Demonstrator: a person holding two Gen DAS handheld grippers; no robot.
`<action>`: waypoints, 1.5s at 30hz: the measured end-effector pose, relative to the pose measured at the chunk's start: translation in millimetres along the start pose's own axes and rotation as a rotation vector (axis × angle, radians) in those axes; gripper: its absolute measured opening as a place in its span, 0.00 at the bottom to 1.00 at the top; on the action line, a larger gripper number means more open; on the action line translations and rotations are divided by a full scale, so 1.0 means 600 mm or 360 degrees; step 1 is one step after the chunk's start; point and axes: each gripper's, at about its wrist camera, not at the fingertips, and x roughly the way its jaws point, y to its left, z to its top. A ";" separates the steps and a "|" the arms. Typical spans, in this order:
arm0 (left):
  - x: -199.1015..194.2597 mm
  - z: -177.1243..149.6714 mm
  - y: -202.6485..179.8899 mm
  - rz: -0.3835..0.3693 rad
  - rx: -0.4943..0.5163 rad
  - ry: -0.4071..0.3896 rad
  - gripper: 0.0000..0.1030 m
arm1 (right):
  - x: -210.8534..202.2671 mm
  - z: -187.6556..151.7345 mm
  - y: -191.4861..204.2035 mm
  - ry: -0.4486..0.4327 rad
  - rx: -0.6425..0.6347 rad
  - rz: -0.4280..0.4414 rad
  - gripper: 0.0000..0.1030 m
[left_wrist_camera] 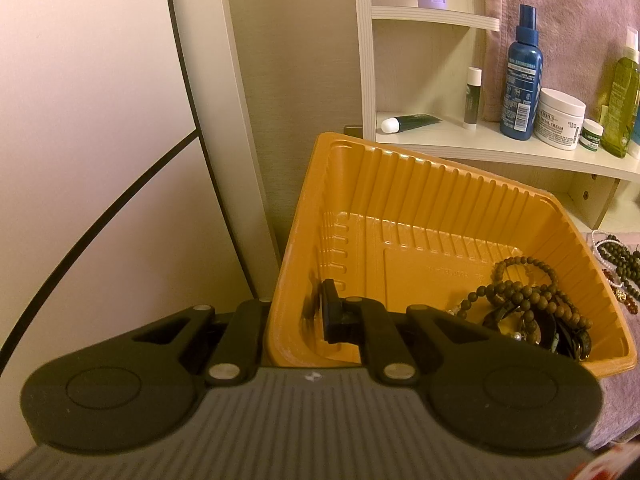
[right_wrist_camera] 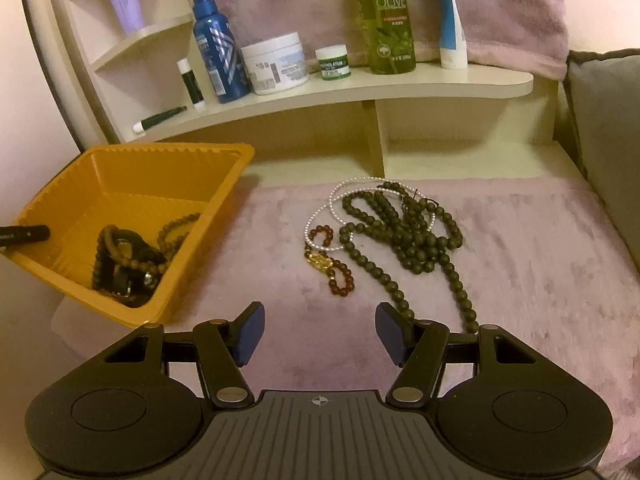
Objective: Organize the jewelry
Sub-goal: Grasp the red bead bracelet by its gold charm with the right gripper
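Observation:
My left gripper [left_wrist_camera: 316,312] is shut on the left wall of an orange plastic tray [left_wrist_camera: 400,168], one pad inside and one outside, and the tray stands tilted. Brown bead bracelets and dark pieces [left_wrist_camera: 528,300] lie in its low corner. In the right wrist view the tray [right_wrist_camera: 224,184] sits at the left, with the left gripper's finger [right_wrist_camera: 24,234] at its rim. My right gripper [right_wrist_camera: 320,332] is open and holds nothing above the pink cloth. Just ahead of it lie a dark green bead necklace [right_wrist_camera: 404,236], a white pearl bracelet [right_wrist_camera: 320,220] and an amber bead bracelet [right_wrist_camera: 336,276].
A cream shelf [right_wrist_camera: 400,84] behind the cloth carries a blue spray bottle [right_wrist_camera: 216,48], a white cream jar [right_wrist_camera: 276,64], a small green jar [right_wrist_camera: 332,62] and a green olive bottle [right_wrist_camera: 384,20]. A grey cushion [right_wrist_camera: 604,120] stands at the right. A pink towel [right_wrist_camera: 500,8] hangs behind the shelf.

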 end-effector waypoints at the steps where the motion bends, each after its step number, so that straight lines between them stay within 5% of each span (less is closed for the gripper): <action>1: 0.000 0.000 -0.001 0.0000 0.0000 0.0000 0.09 | 0.003 0.001 -0.001 0.0001 -0.0008 -0.0001 0.60; 7: 0.001 0.000 -0.001 0.0000 0.0002 0.0001 0.09 | 0.022 0.010 0.000 0.0009 -0.0072 -0.0016 0.59; 10: 0.002 0.000 -0.001 0.0000 0.0003 0.0002 0.09 | 0.037 0.013 0.000 0.0020 -0.0107 -0.0022 0.48; 23: -0.001 -0.001 -0.001 0.0002 0.0011 0.0001 0.09 | 0.095 0.033 0.016 -0.0030 -0.0351 -0.0105 0.36; 30: -0.001 -0.001 -0.001 0.0002 0.0013 0.0000 0.09 | 0.103 0.029 0.038 -0.0014 -0.0510 -0.0087 0.10; 45: -0.001 0.000 -0.002 0.0002 0.0014 0.0001 0.09 | 0.035 0.043 0.043 -0.0113 -0.0320 0.0020 0.07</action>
